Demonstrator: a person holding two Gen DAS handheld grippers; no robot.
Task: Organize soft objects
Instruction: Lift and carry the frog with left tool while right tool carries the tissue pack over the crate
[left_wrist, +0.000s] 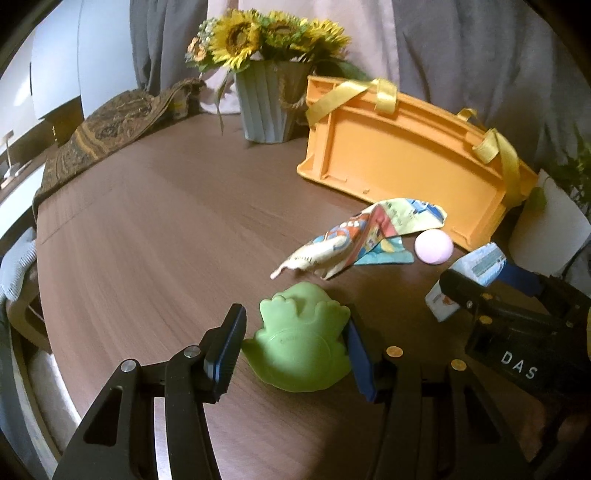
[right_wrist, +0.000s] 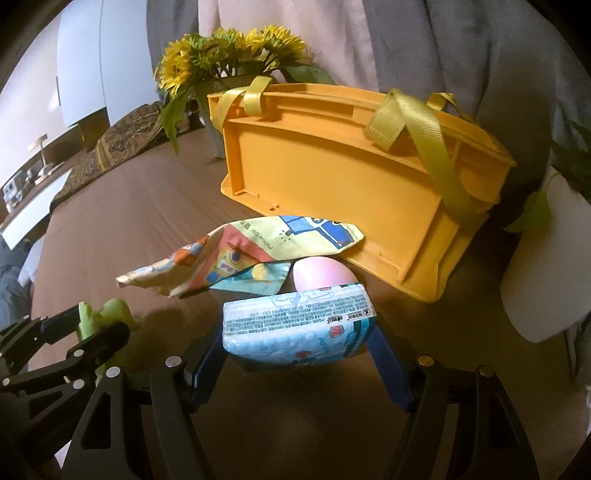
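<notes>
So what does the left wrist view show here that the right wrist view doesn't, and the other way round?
Only the left wrist view shows the whole green frog toy from above, pinched by the left gripper.

Only the right wrist view shows the printed face of the tissue pack, gripped by the right gripper.

Both show the orange basket with its yellow straps, the patterned cloth, the pink ball and the sunflowers.

Green frog toy (left_wrist: 303, 343), pink ball (left_wrist: 433, 246), orange basket (left_wrist: 406, 155) w/ yellow straps.
</notes>
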